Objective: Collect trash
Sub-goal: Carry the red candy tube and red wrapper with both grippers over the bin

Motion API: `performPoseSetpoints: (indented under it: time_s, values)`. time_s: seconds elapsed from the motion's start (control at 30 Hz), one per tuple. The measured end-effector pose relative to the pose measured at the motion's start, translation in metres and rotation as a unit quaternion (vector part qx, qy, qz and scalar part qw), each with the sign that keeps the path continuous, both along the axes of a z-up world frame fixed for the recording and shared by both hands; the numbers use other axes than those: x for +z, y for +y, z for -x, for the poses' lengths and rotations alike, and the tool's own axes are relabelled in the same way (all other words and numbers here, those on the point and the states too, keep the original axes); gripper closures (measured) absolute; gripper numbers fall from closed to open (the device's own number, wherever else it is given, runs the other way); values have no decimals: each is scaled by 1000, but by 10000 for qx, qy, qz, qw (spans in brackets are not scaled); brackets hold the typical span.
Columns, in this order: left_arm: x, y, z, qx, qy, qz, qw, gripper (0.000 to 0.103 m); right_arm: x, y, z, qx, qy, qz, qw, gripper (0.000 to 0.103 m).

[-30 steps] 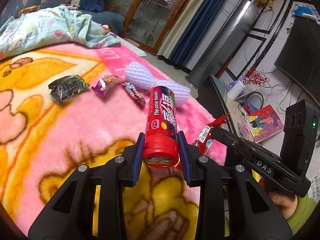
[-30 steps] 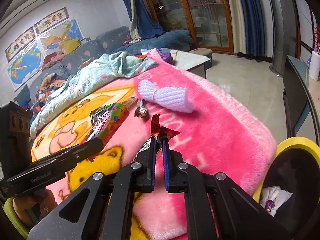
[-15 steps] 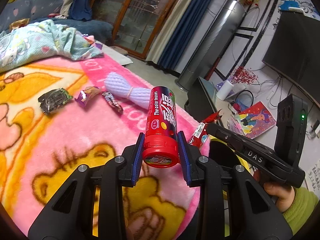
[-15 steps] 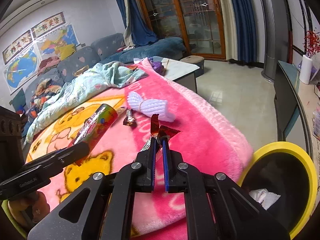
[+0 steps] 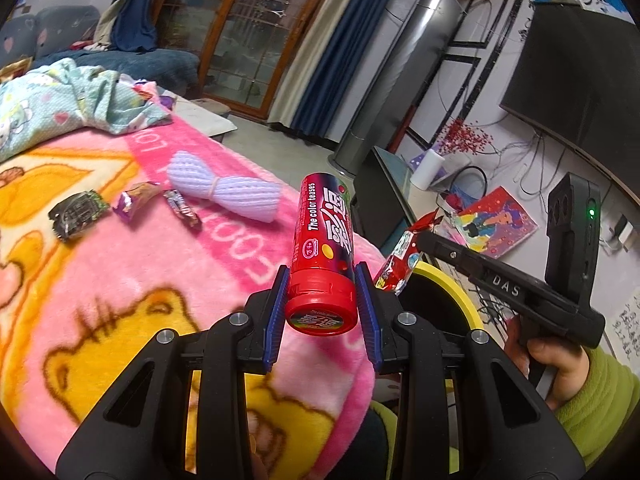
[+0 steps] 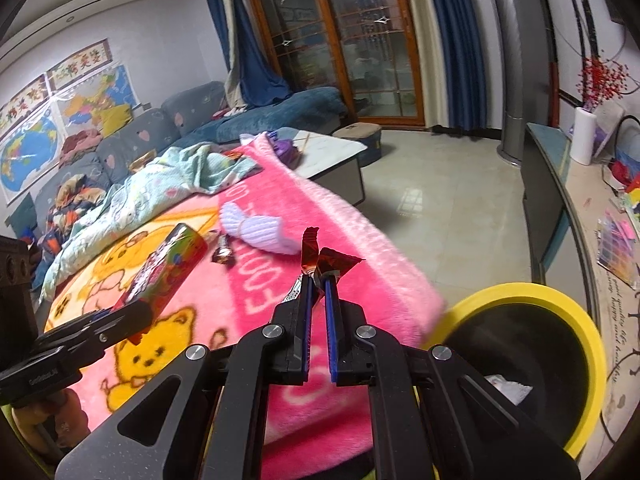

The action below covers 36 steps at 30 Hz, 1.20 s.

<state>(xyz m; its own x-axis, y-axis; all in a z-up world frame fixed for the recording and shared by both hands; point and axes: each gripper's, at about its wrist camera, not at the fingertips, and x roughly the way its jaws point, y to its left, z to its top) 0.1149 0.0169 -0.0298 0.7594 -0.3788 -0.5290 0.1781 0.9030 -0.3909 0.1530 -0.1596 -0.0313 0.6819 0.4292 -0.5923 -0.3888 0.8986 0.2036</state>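
Note:
My left gripper (image 5: 321, 271) is shut on a red candy tube (image 5: 324, 236), held by its capped end above the pink blanket (image 5: 120, 280). The tube (image 6: 168, 264) and left gripper (image 6: 132, 312) show at the left of the right wrist view. My right gripper (image 6: 318, 280) is shut on a crumpled red wrapper (image 6: 332, 260), near the blanket's edge. The wrapper (image 5: 400, 264) hangs just left of a black bin with a yellow rim (image 6: 532, 292). A dark green wrapper (image 5: 76, 212), a purple wrapper (image 5: 134, 200) and a striped wrapper (image 5: 182, 208) lie on the blanket.
A lilac foam net (image 5: 224, 192) lies by the wrappers. A teal quilt (image 5: 60, 100) is bunched at the far end. White crumpled paper (image 6: 508, 388) lies in the bin. A dark TV stand (image 6: 548, 200) stands behind the bin, tiled floor (image 6: 440, 200) beyond the blanket.
Both grippers have moved toward the blanket's edge and risen a little, each keeping its load. The yellow-rimmed bin now shows larger and closer under the right gripper.

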Motion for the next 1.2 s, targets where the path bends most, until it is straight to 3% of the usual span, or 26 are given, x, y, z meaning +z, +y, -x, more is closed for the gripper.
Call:
performPoseSetpoints:
  time_s: [0.53,1.2]
  values:
    - [-2,-61,2,-632,-61,-255,9977,77,3,-87,0,-871,-75,-83,9961,96]
    - [-18,-164,2,-1702,-88,-728,9827,77,-16,-178,-3,-1703,169,-196,9851,96]
